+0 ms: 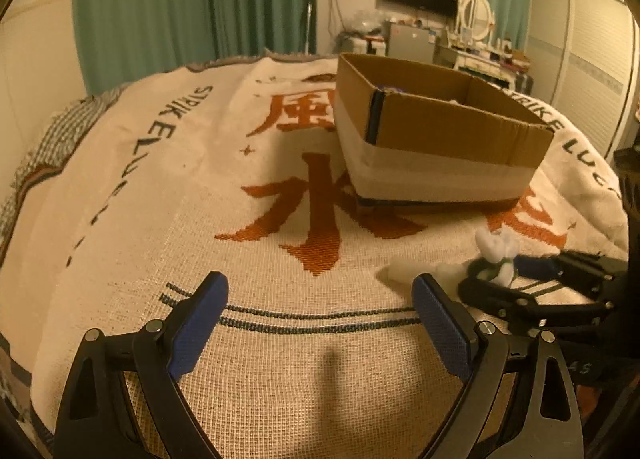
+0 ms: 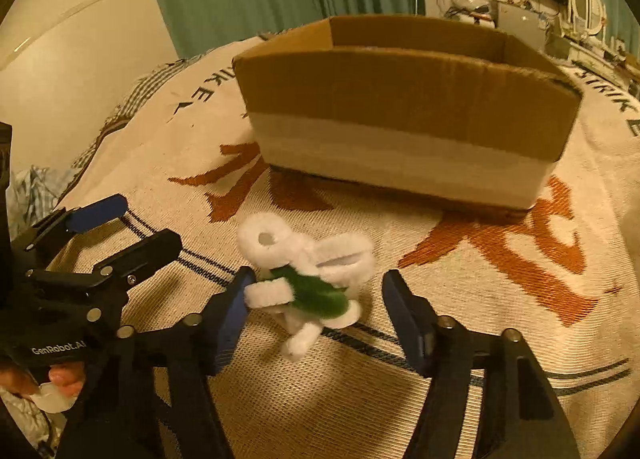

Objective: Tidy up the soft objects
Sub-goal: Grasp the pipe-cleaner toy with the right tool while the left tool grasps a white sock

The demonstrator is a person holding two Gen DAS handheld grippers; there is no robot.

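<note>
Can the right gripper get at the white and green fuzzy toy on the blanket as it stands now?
Probably yes. The right gripper is open, and the white and green fuzzy toy already lies between its fingers, against the left one. Nothing covers the toy; the left gripper is off to the side.

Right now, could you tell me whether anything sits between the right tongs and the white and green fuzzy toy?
Nothing visible does. The white and green fuzzy pipe-cleaner toy already lies on the woven blanket between the open right tongs, touching their left finger. The brown cardboard box stands beyond it.
</note>
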